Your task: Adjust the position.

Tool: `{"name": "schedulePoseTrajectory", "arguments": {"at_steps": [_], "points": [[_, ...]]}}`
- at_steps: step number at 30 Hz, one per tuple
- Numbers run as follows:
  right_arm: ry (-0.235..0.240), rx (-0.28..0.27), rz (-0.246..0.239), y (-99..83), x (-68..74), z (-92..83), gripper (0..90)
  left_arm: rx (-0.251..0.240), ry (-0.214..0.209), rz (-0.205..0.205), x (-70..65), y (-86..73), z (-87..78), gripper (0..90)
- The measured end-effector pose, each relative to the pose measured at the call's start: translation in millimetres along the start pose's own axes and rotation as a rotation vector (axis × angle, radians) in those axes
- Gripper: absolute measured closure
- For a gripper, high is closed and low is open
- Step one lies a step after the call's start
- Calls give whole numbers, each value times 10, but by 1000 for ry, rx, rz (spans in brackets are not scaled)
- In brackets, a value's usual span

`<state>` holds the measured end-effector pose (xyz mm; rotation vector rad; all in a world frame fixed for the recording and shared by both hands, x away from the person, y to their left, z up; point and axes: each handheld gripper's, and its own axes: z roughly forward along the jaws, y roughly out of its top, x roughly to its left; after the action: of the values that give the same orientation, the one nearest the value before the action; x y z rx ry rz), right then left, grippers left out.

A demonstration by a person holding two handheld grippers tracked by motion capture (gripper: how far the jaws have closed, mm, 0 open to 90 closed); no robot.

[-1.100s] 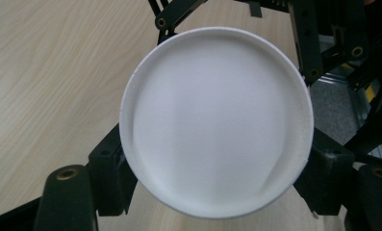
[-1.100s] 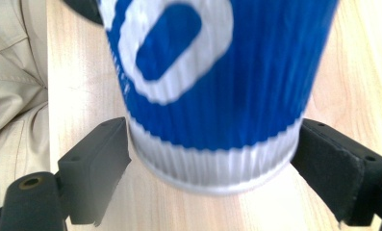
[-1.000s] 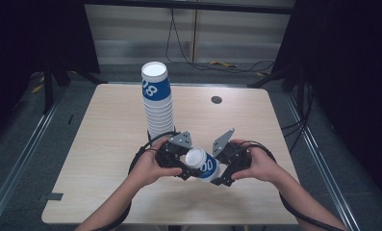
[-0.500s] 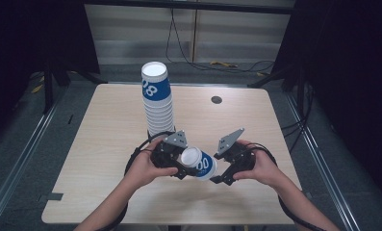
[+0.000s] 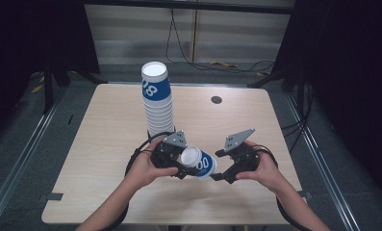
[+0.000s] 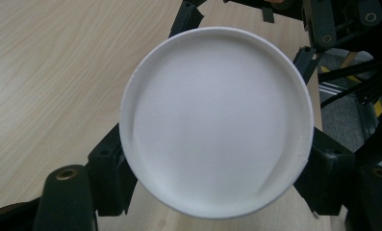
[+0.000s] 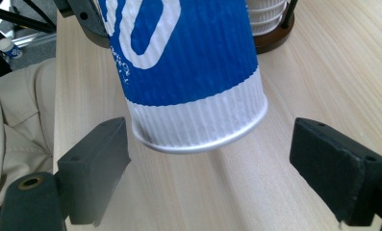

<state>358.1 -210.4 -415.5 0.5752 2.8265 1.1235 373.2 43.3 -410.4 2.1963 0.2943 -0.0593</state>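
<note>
Pale wooden table (image 5: 107, 144), dark surroundings

Stack of cups (image 5: 158, 103): top cup has a blue band with white digits; "8" reads clearly, the character before it is cut off by the curve, probably "2". Held cup (image 5: 201, 163): white "00" on blue in the high view. In the right gripper view the same cup (image 7: 188, 72) shows one big white "0" plus part of a second character at the frame edge, and a line of small white print beside it, too small to read. No other readable markings.
</note>
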Motion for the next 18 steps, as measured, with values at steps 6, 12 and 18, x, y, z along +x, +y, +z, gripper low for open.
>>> {"name": "schedulePoseTrajectory", "arguments": {"at_steps": [6, 12, 18], "points": [[11, -10, -2, -6, 3, 24, 129, -4, 1, -7, 7, -1, -4, 272], [19, -21, 1, 5, 13, 48, 129, -11, 3, -12, 10, -1, -1, 272], [25, -37, -1, 19, 22, 84, 129, -10, 1, -20, 10, -7, 7, 272]]}}
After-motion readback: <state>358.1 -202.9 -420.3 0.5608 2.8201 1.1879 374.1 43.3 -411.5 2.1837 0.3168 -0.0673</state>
